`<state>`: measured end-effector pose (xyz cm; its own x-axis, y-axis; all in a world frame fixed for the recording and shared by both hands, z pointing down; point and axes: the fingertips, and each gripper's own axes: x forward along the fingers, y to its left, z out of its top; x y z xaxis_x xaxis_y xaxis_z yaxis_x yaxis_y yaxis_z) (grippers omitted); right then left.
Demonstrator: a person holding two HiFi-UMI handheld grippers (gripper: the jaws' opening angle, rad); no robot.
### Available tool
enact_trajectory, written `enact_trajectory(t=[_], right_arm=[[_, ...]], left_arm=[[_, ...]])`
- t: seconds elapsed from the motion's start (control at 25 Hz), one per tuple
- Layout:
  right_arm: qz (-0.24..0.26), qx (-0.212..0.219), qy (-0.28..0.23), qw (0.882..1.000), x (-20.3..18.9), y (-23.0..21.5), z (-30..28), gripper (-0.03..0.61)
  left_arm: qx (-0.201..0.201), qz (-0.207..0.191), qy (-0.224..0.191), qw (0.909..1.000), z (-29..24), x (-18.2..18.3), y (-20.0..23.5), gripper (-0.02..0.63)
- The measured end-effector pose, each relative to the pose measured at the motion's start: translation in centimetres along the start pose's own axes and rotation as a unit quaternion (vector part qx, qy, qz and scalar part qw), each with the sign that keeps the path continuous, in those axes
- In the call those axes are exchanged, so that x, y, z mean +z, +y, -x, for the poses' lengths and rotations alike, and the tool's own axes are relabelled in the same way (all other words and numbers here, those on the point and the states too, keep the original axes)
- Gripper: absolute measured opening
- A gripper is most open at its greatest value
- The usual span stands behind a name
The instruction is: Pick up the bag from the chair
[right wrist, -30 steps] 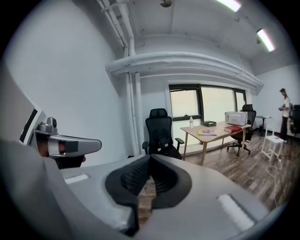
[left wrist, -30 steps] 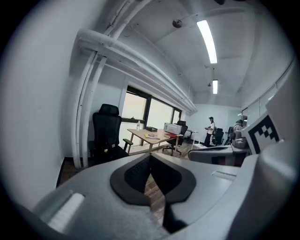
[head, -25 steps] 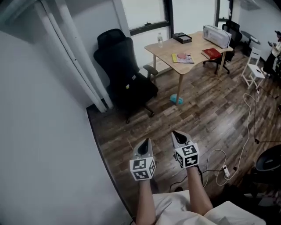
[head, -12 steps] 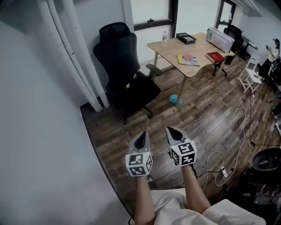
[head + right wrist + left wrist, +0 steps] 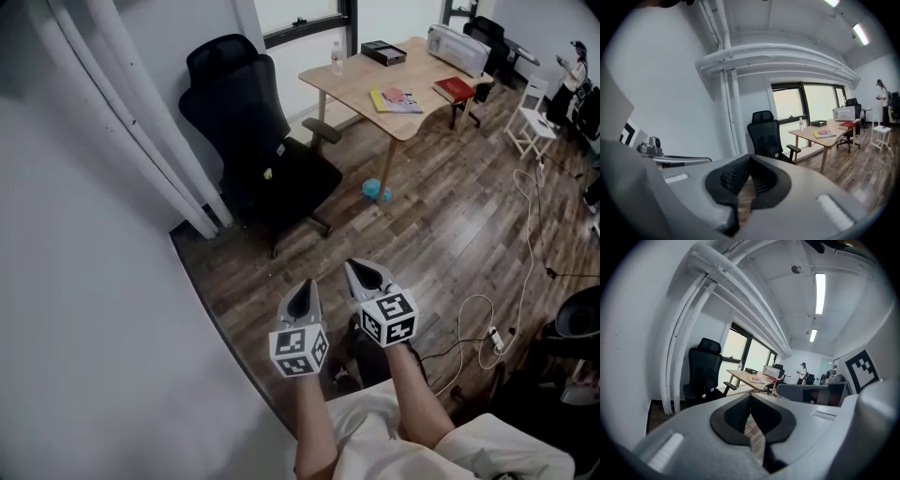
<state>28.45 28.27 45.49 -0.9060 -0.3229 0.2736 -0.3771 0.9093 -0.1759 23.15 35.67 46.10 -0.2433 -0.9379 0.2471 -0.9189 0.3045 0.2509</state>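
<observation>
A black office chair [image 5: 251,131] stands by the wall and the window, ahead of me. On its seat lies a dark, bag-like mass [image 5: 286,178] with a small yellow tag, hard to tell apart from the black chair. My left gripper [image 5: 302,296] and right gripper [image 5: 367,277] are held side by side over the wooden floor, well short of the chair. Both are shut with nothing between their fingers. The chair also shows in the left gripper view [image 5: 705,373] and in the right gripper view [image 5: 768,135], past the closed jaws.
White pipes [image 5: 131,122] run down the wall at the left. A wooden table [image 5: 417,111] with a bottle, books and a white machine stands right of the chair. A blue object [image 5: 376,190] lies under it. Cables [image 5: 483,323] trail over the floor at right.
The view and both grippers have moved forward towards the chair, which now looks a little nearer. Both grippers stay shut and side by side.
</observation>
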Motion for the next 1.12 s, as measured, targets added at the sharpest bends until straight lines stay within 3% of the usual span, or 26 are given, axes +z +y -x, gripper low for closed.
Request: enact_trajectory(t=[0.16,0.6,0.8,0.96,1.12], right_arm=[[-0.047,0.002,-0.008,0.999,0.2,-1.5,-2.8,-0.003],[-0.050,0.019,0.022,0.998,3.5,-7.0,-15.3,-0.002],[-0.087,0.039,0.019,0.995,5.4,-9.3,-21.2,-0.002],[-0.084,0.045,0.027,0.995,7.1,-11.0,-25.9,-0.002],[-0.087,0.064,-0.001,0.994,10.0,-12.1,-30.4,-0.002]], left_arm=[[0.002,-0.012,0.009,0.9999,-2.1,0.7,1.7,0.006],[0.019,-0.019,0.013,0.9996,-13.8,6.3,9.0,0.006],[0.010,0.002,-0.023,0.9997,-18.2,9.5,12.5,0.006],[0.017,-0.022,-0.002,0.9996,-20.9,11.0,15.7,0.006],[0.052,-0.011,-0.046,0.9975,-23.4,14.8,19.7,0.008]])
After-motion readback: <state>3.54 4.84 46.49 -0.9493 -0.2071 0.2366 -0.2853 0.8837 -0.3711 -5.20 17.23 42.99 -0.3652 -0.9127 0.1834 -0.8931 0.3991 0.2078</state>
